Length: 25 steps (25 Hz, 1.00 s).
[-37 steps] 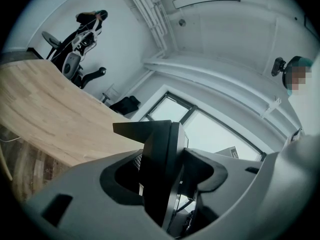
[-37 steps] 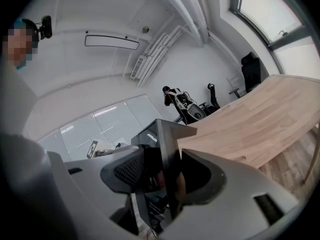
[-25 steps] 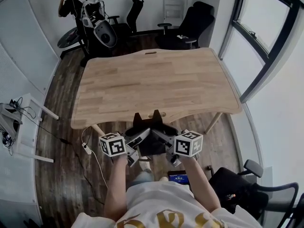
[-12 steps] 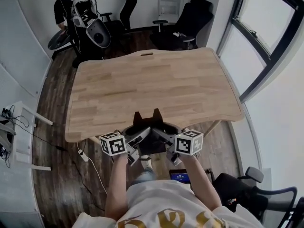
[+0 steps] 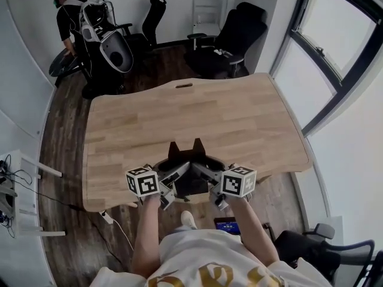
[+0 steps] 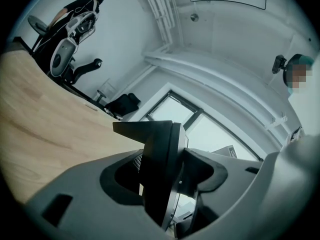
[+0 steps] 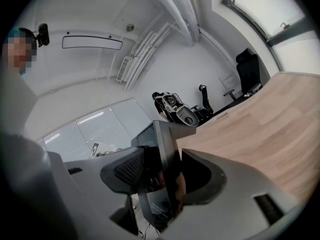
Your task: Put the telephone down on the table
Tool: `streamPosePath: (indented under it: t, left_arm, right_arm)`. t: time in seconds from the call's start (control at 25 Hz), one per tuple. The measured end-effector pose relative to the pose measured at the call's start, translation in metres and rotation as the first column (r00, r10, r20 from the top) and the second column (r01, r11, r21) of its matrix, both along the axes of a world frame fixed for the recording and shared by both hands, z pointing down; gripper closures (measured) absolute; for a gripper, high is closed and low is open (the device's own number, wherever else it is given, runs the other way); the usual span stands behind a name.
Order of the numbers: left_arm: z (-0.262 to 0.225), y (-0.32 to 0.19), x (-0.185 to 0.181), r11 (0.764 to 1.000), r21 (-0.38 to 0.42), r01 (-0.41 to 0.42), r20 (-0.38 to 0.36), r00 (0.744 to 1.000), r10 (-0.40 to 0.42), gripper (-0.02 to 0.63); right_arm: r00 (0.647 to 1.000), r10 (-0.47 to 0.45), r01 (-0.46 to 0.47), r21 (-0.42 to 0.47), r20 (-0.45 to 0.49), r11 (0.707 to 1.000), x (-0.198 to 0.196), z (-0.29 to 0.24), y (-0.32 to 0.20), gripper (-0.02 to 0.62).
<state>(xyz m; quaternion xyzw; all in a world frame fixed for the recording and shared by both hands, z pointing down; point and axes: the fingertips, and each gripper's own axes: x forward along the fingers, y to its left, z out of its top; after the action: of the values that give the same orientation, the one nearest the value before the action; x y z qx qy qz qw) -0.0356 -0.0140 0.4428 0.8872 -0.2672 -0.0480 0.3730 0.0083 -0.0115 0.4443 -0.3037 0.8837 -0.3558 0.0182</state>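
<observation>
I hold a black telephone between both grippers, a little above the near edge of the wooden table. My left gripper is shut on its left side and my right gripper on its right side. In the left gripper view the telephone stands edge-on between the pads, with the table top to the left. From the right gripper the same dark slab shows pinched between the jaws, and the table spreads out to the right.
Black office chairs stand beyond the far edge of the table. A person bends over a grey device at the back left. A large window runs along the right, a white rack stands left, and a chair is behind right.
Both grippers have carried the telephone forward: the table's near edge, first ahead of it, now lies beneath it. The person at the back has bent further down.
</observation>
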Motion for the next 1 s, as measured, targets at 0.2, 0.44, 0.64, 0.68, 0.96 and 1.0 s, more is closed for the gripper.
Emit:
streamPosePath:
  t: [0.2, 0.44, 0.64, 0.68, 0.96, 1.0]
  left_arm:
    - [0.008, -0.04, -0.017, 0.999, -0.008, -0.035, -0.009, 0.999, 0.035, 0.367]
    - [0.017, -0.06, -0.023, 0.996, -0.029, -0.079, -0.029, 0.997, 0.078, 0.367]
    - [0.016, -0.067, -0.021, 0.994, -0.025, -0.104, -0.029, 0.994, 0.104, 0.367]
    - [0.016, -0.068, -0.02, 0.994, -0.026, -0.106, -0.033, 0.994, 0.105, 0.367]
    - [0.016, -0.077, -0.025, 0.995, -0.02, -0.094, -0.026, 0.995, 0.093, 0.367]
    - [0.015, -0.079, -0.027, 0.996, -0.019, -0.089, -0.024, 0.996, 0.088, 0.367]
  right_arm:
    - [1.0, 0.029, -0.029, -0.012, -0.009, 0.999, -0.017, 0.008, -0.038, 0.37]
    - [0.997, 0.069, -0.07, -0.027, -0.025, 0.997, -0.024, 0.015, -0.057, 0.37]
    - [0.995, 0.095, -0.096, -0.03, -0.027, 0.995, -0.022, 0.015, -0.063, 0.37]
    - [0.995, 0.097, -0.098, -0.029, -0.029, 0.995, -0.02, 0.014, -0.064, 0.37]
    - [0.996, 0.084, -0.085, -0.017, -0.015, 0.996, -0.025, 0.014, -0.074, 0.37]
    - [0.997, 0.08, -0.08, -0.016, -0.013, 0.997, -0.027, 0.014, -0.076, 0.37]
